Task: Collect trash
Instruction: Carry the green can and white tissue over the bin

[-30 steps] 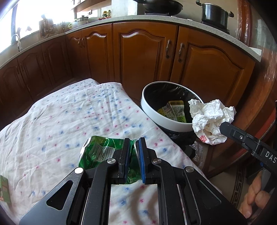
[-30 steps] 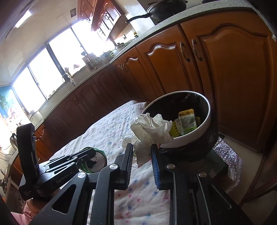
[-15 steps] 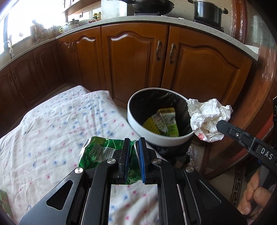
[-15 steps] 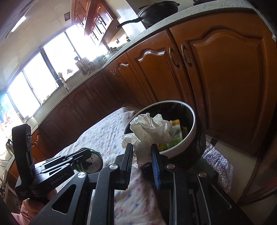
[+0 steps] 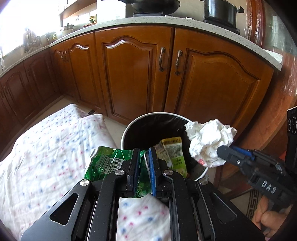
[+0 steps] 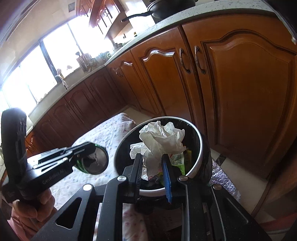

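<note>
A row of brown wooden cabinets [image 5: 133, 74] with arched door panels fills the background; two dark metal handles [image 5: 169, 60] sit side by side on neighbouring doors; a pale speckled counter [image 5: 167, 23] runs along the top; on it stand a black pot [image 5: 220, 10] with a lid and a dark pan [image 6: 167, 7] whose handle juts left; bright windows [image 6: 46, 61] glow above a tap [image 6: 62, 79]; a white cloth [image 5: 46, 153] dotted red and blue lies rumpled in the foreground.
</note>
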